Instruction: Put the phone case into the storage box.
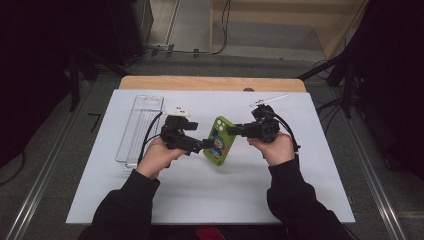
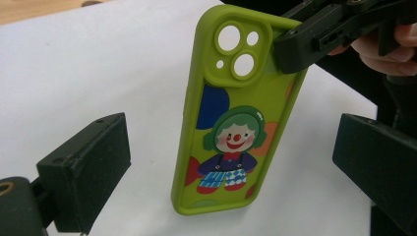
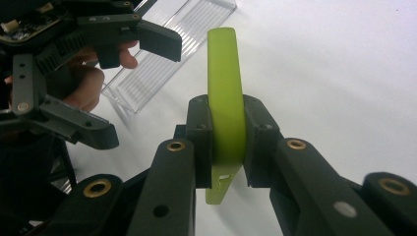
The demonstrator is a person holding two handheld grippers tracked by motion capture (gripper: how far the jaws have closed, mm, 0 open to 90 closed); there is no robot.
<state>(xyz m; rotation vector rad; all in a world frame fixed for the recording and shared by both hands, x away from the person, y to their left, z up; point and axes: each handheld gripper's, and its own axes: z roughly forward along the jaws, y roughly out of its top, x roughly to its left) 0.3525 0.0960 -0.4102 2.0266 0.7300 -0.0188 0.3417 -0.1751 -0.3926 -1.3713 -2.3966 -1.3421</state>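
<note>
A green phone case (image 2: 231, 113) with a clown print is held above the white counter (image 1: 210, 195), its camera-end edge pinched between the right gripper's (image 3: 226, 147) jaws; the left gripper's (image 2: 231, 167) jaws stand spread to either side of it, not touching

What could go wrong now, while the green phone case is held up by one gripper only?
The right gripper pinches the phone case only near its camera corner, so it may twist or slip. The left gripper is open on both sides of the case; closing off-centre could knock it loose.
</note>
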